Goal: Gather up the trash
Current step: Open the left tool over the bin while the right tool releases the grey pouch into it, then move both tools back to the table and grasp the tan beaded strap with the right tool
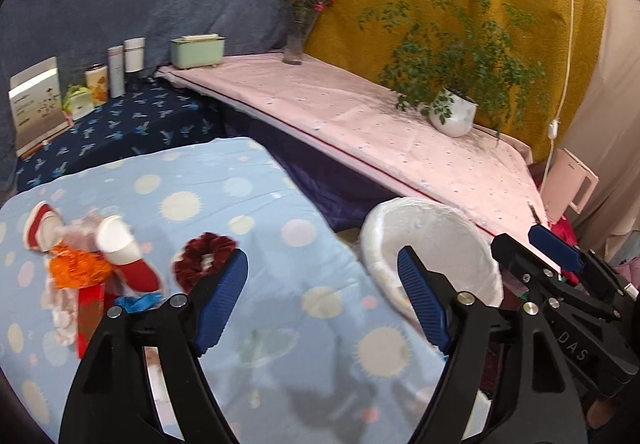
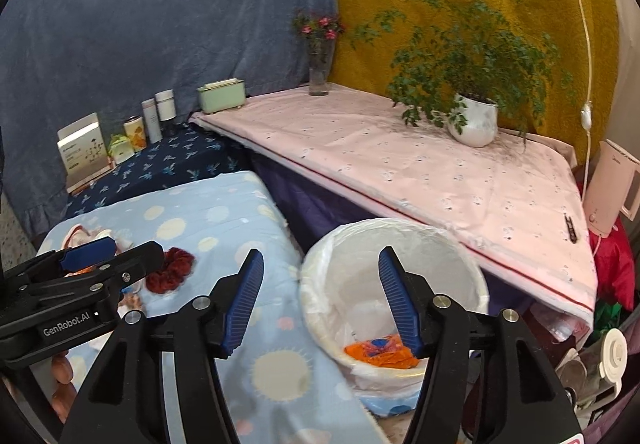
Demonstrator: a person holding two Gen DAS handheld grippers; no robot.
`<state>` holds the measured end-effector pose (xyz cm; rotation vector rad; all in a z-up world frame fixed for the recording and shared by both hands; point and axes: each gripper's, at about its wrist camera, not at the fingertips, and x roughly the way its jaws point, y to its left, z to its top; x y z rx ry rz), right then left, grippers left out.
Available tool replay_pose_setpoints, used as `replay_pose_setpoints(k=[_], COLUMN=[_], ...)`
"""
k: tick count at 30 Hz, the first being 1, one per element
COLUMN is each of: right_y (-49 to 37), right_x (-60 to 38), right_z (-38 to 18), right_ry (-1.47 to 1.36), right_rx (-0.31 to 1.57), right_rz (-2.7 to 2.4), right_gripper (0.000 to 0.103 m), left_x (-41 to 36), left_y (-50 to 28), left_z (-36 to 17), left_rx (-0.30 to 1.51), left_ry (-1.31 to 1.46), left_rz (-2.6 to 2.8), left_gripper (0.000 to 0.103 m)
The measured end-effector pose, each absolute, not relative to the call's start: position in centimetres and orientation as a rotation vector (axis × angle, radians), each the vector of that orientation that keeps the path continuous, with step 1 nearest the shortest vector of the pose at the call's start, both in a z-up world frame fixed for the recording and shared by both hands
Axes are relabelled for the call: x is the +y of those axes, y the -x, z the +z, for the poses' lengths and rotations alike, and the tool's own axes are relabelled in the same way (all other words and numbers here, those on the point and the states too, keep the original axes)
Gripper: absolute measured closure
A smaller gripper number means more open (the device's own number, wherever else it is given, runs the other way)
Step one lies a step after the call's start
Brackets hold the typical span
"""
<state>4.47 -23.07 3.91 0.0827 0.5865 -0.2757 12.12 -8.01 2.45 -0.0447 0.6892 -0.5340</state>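
Note:
A pile of trash lies on the light-blue dotted cloth (image 1: pixel 280 304): two red-and-white paper cups (image 1: pixel 118 242), an orange wrapper (image 1: pixel 76 270), a blue scrap (image 1: pixel 140 302) and crumpled paper. A dark red scrunchie (image 1: pixel 204 256) lies beside it. My left gripper (image 1: pixel 322 256) stands open above the cloth's right edge, holding nothing. A white-lined bin (image 2: pixel 384 223) stands on the floor right of the cloth, with an orange wrapper (image 2: pixel 380 355) inside. My right gripper (image 2: pixel 320 256) hangs open over the bin's near rim, empty. The left gripper (image 2: pixel 132 248) hides part of the pile (image 2: pixel 80 236) in the right wrist view.
A pink-covered table (image 2: pixel 400 163) behind the bin carries a potted plant (image 2: pixel 474 123), a flower vase (image 2: pixel 320 71) and a green box (image 2: pixel 222 95). A dark-blue patterned surface (image 1: pixel 132 127) holds boxes and bottles. A pink kettle (image 2: pixel 612 187) and clutter sit at the right.

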Motion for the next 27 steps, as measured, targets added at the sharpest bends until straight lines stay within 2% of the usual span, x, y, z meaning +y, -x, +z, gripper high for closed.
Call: replay_pose_setpoints(k=[9,12,27], right_y=[-5.6,-5.9,-8.5], right_x=[-17.5,-15.9,-6.8], right_z=[2.6,1.9,-2.6], right_ry=[-0.07,-0.076,-0.034], right_rx=[0.625,0.643,0.755], right_rz=[-0.165,-0.127,0.043], right_gripper=[0.044,0.044,0.044], left_x=[-1.2,1.2,10.6], left_y=[-12.1,-12.1,-12.1], left_z=[0.6,-0.3,-5.8], left_rx=[0.711,0.718,0.83], left_ry=[0.066,0.064,0.141], left_rz=[-0.37,-0.31,-0.151], left_gripper=[0.021,0.015,0.015])
